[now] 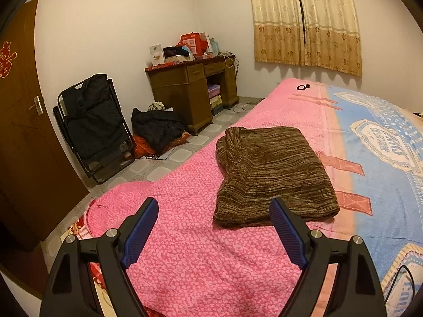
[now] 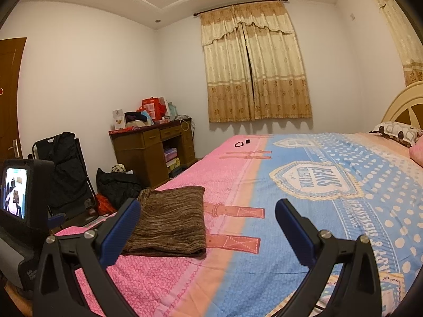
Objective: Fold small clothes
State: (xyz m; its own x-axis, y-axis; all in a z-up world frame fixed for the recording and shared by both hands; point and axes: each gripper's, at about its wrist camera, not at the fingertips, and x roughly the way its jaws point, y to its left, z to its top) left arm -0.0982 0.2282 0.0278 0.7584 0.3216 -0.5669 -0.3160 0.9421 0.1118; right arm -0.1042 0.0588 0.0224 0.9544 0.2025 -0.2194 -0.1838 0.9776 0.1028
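A brown striped knit garment (image 1: 272, 174) lies folded into a thick rectangle on the pink part of the bed cover (image 1: 201, 259). My left gripper (image 1: 214, 206) hovers just in front of its near edge, open, with nothing between the blue pads. In the right wrist view the same garment (image 2: 171, 224) lies to the left of my right gripper (image 2: 208, 208), which is open and empty above the bed cover (image 2: 264, 264). The back of the left gripper's body (image 2: 23, 200), with its small screen, shows at the left edge.
A wooden desk (image 1: 190, 89) piled with boxes stands at the far wall. A folded black chair (image 1: 95, 126) and dark bags (image 1: 156, 129) sit on the tiled floor left of the bed. Small black items (image 1: 302, 87) lie at the bed's far end. Pillows (image 2: 396, 132) lie by the headboard.
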